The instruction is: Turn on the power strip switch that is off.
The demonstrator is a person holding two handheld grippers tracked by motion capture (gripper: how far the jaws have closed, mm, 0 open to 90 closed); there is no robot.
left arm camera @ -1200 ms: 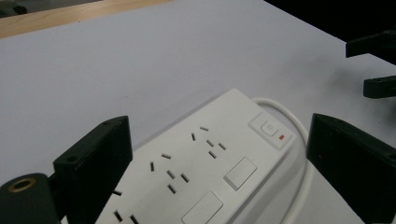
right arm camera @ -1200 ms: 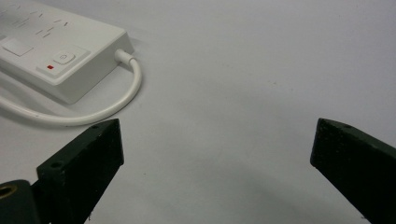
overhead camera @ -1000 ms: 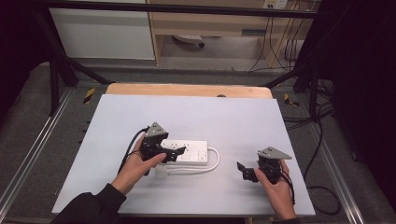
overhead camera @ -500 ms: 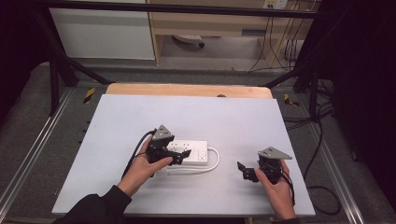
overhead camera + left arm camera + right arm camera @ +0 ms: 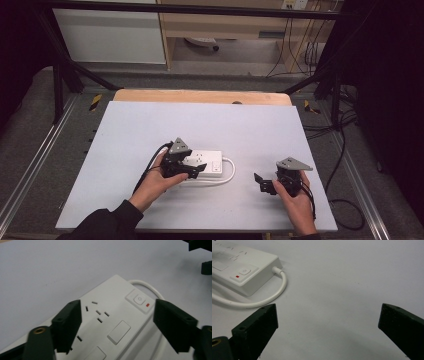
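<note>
A white power strip (image 5: 209, 163) lies flat on the pale table top (image 5: 210, 125), its white cable (image 5: 229, 172) looping round its right end. My left gripper (image 5: 195, 164) hovers open over the strip's left part, one jaw on each side of it. In the left gripper view the strip (image 5: 112, 315) runs between the open jaws of my left gripper (image 5: 117, 306), sockets near, the switch (image 5: 139, 300) with its red mark farther off. My right gripper (image 5: 261, 184) is held open to the strip's right, apart from it. In its own view my right gripper (image 5: 329, 308) has bare table between its jaws, the strip (image 5: 242, 265) at upper left.
A wooden edge (image 5: 200, 96) borders the table at the back. Metal rails (image 5: 30, 165) run along both sides, and black cables (image 5: 340, 150) hang at the right. The other gripper's black jaws (image 5: 202, 255) show at the top right of the left gripper view.
My left gripper has slid a little to the right over the power strip. The right gripper has stayed where it was.
</note>
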